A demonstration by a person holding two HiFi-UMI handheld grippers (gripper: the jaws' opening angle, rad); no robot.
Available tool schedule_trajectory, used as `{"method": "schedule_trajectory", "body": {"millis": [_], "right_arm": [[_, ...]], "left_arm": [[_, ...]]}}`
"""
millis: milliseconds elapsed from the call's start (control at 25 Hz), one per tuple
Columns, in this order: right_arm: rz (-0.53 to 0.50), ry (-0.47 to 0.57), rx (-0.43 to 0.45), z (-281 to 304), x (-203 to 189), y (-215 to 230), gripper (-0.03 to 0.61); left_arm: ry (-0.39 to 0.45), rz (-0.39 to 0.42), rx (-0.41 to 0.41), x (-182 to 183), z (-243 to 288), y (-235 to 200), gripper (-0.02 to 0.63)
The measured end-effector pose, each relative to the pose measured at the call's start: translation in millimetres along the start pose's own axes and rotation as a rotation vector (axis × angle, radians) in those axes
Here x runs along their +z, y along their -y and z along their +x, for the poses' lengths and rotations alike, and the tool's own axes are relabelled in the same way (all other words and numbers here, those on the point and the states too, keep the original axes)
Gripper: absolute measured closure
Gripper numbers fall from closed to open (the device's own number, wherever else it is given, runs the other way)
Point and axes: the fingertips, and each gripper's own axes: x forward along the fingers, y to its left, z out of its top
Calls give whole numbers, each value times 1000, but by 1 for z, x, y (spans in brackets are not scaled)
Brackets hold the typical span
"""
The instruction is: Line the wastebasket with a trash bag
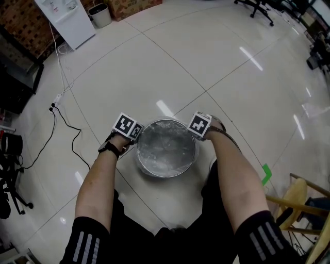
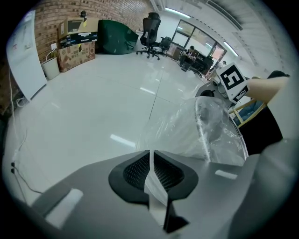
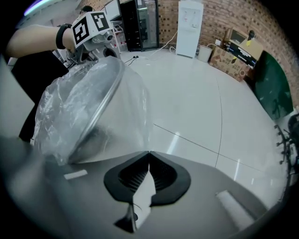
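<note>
A round metal wastebasket (image 1: 166, 149) stands on the pale floor right in front of me, with a clear trash bag (image 1: 165, 142) spread inside it and over its rim. My left gripper (image 1: 126, 129) is at the rim's left side and my right gripper (image 1: 201, 126) at its right side, both pointing down. In the left gripper view the left gripper (image 2: 150, 151) is shut on a strip of the bag's film, and the bag (image 2: 196, 130) bulges over the rim just beyond. In the right gripper view the right gripper (image 3: 149, 153) is likewise shut on film, with the bag (image 3: 84, 102) draped over the basket's rim (image 3: 105, 100).
A white cabinet (image 1: 69, 20) and a small bin (image 1: 100, 14) stand at the back left. A black cable (image 1: 62, 116) trails across the floor at the left. A wooden chair (image 1: 304, 201) and a green tape mark (image 1: 266, 172) are at the right.
</note>
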Motion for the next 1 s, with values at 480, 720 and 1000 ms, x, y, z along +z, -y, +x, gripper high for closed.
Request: {"method": "schedule_trajectory", "body": {"millis": [480,720,1000], "right_arm": [[155,156,-86,-56,-1,28,456],[85,254,-220,-128,20,32,456],[66,530,-340,-247,71,-8,456]], "left_arm": [[75,-27,35,0,-35,-12,472],[169,43,75,20,-82,-4,474],[227,338,-53,61,-123,122,474]]}}
